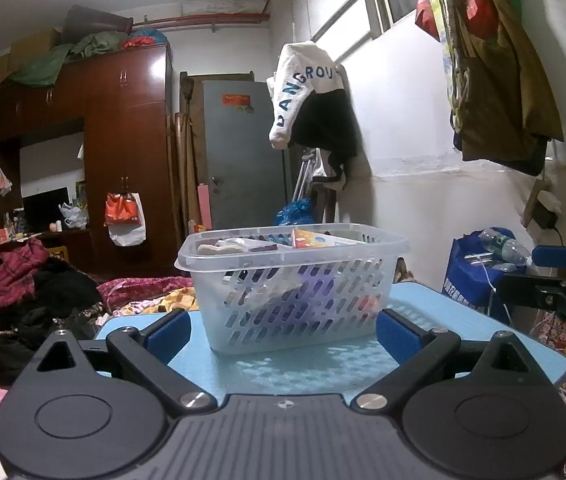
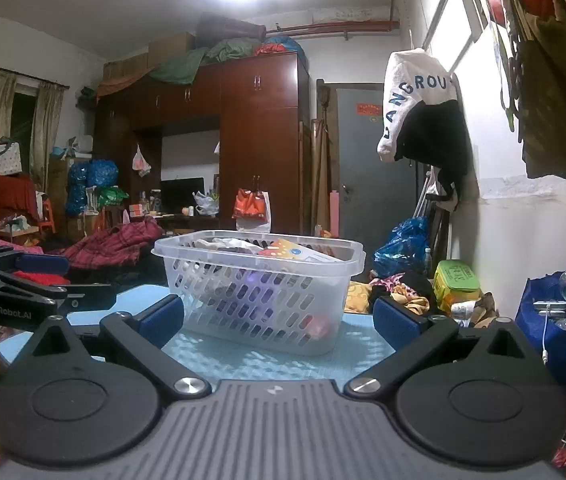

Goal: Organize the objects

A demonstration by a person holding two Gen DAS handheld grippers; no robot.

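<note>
Both pairs of our fingers stand wide apart and hold nothing: the left gripper [image 1: 283, 330] and the right gripper [image 2: 279, 318] each show black hinged arms tipped with flat blue pads [image 1: 171, 334], and each frames the basket [image 1: 295, 284] from the near side without touching it. We see a rectangular basket of clear, frosted plastic with a broad rolled rim and walls pierced by rows of oblong slots. It sits upright on the pale blue tabletop [image 1: 323, 364], whose surface has a dimpled, glossy texture. Inside lie mixed things: a flat orange-and-yellow box [image 1: 315, 239] leaning near the rim, some pale cloth [image 1: 219, 247], and darker and red shapes we cannot make out through the slots. Beyond the tabletop on the left, crumpled red plaid cloth [image 1: 7, 276] is heaped on the bed. A white-and-black jacket [image 1: 307, 92] with blue lettering hangs on the wall behind, near a grey door [image 1: 243, 152] and a dark glossy wardrobe [image 1: 123, 140].
</note>
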